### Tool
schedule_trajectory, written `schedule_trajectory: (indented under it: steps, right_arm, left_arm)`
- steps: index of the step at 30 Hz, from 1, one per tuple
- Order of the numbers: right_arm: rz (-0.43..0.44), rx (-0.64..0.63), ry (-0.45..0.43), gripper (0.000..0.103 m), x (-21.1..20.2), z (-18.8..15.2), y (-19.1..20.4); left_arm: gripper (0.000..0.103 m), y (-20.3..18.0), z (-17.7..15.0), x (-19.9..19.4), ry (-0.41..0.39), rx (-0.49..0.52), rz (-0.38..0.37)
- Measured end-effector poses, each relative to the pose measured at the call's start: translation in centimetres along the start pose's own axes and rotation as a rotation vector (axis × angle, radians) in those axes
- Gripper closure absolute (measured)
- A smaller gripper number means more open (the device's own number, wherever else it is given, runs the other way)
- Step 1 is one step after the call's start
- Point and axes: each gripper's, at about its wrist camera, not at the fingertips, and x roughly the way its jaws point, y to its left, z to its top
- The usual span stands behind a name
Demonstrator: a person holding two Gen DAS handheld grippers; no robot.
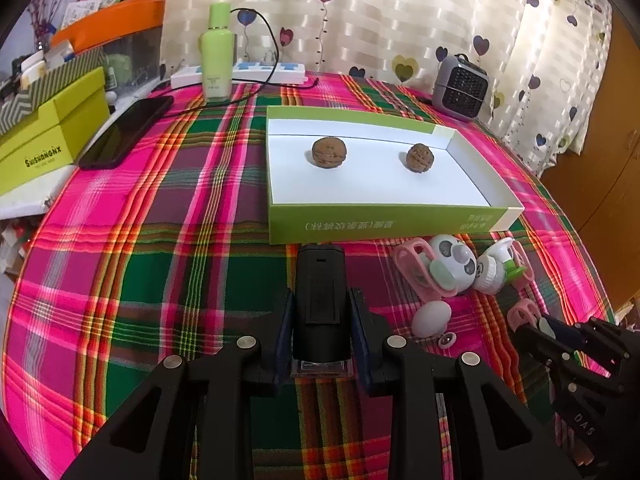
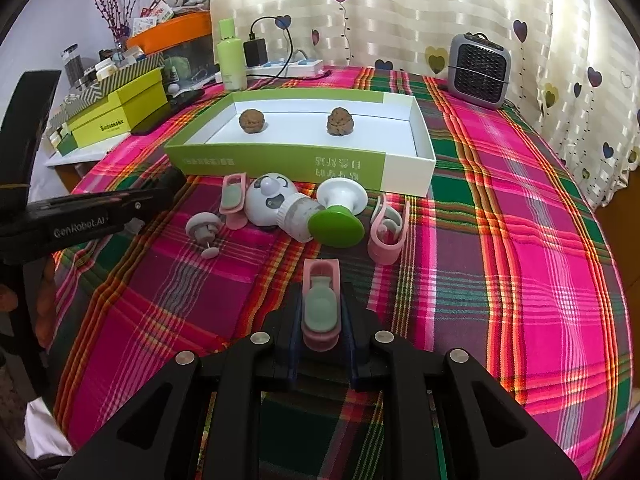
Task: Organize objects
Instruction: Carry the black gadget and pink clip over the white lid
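My left gripper (image 1: 320,320) is shut on a black boxy device (image 1: 320,296), held just in front of the green-and-white box lid (image 1: 384,224). Two walnuts (image 1: 329,153) (image 1: 420,158) lie inside the lid. My right gripper (image 2: 322,320) is shut on a pink clip with a pale green insert (image 2: 320,300), held over the plaid cloth. In front of it lie a panda-face toy (image 2: 268,200), a green-and-white suction piece (image 2: 336,220), two more pink clips (image 2: 386,228) (image 2: 234,198) and a white mushroom-shaped piece (image 2: 204,230). The left gripper also shows in the right wrist view (image 2: 132,204).
A plaid cloth (image 1: 160,280) covers the round table. At the back stand a green bottle (image 1: 217,52), a power strip (image 1: 240,74) with cables, a small grey heater (image 1: 460,88), a black phone (image 1: 126,132) and yellow-green boxes (image 1: 44,140). A heart-patterned curtain hangs behind.
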Motion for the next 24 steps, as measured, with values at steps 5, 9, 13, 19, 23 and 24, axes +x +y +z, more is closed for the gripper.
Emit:
schedule_trajectory:
  steps: [5,9,13,19,23,24]
  right_arm:
    - [0.071,-0.016,-0.058,0.085,-1.0,0.1,0.4]
    - [0.080,-0.031,-0.053,0.085,-0.8,0.2,0.7]
    - [0.088,-0.038,-0.045,0.085,-0.6,0.2,0.7]
    - [0.094,-0.034,-0.034,0.085,-0.5,0.4,0.5]
    - [0.098,-0.037,-0.043,0.085,-0.8,0.7,0.5]
    - [0.097,-0.039,-0.044,0.085,-0.8,0.7,0.6]
  left_arm:
    - [0.078,-0.1,-0.5,0.2,0.014,0.000,0.000]
    - [0.078,-0.4,-0.7,-0.1,0.012,0.005,-0.006]
    - [0.078,-0.8,-0.8,-0.3,0.009,0.013,-0.008]
    - [0.078,-0.9,-0.7,-0.6,0.003,0.015,-0.010]
    - [0.078,-0.9,-0.7,-0.9,0.000,0.018,-0.010]
    - [0.078,-0.9,-0.7,-1.0,-0.003,0.018,-0.011]
